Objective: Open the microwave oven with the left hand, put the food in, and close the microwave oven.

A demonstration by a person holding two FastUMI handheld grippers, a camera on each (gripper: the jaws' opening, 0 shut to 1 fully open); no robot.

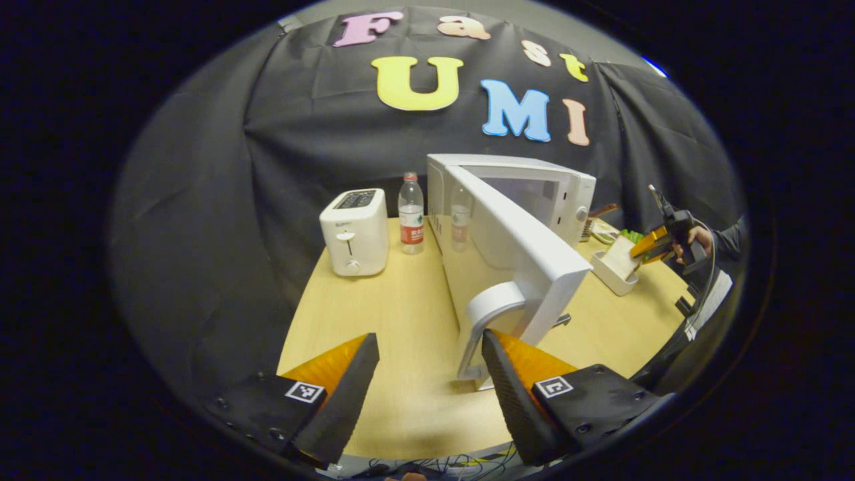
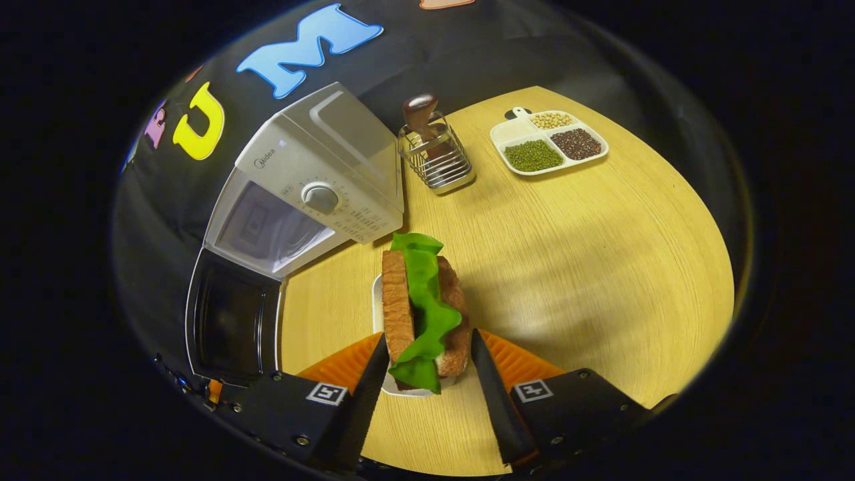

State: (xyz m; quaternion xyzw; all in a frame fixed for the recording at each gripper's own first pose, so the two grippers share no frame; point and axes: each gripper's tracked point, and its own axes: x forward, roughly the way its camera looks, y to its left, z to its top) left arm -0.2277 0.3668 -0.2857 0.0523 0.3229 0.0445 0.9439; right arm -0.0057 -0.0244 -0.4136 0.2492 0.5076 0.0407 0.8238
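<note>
Standing open on the pale wooden desk (image 2: 588, 267), the white microwave oven (image 2: 314, 180) has its door (image 1: 514, 247) swung well out, so the opening step looks done. In the left gripper view the left gripper (image 1: 427, 374) sits just by the door's curved white handle (image 1: 484, 321), jaws apart, one finger close against the handle and nothing clamped between them. The food, a toasted-bread sandwich with green lettuce (image 2: 424, 314), stands on edge over a small white dish (image 2: 378, 300) on the desk in front of the oven, outside the cavity. In the right gripper view the right gripper (image 2: 427, 364) straddles the sandwich with jaws narrowed to its sides; whether both fingers press on the bread I cannot tell. From the left gripper view, that gripper (image 1: 658, 242) shows farther off with a hand (image 1: 698, 239) behind it. Loading the sandwich and shutting the door are left. Nearby stand a white toaster (image 1: 354, 230), a clear water bottle (image 1: 411, 214), a wire rack (image 2: 434, 157) and a divided tray of beans (image 2: 548, 143).
</note>
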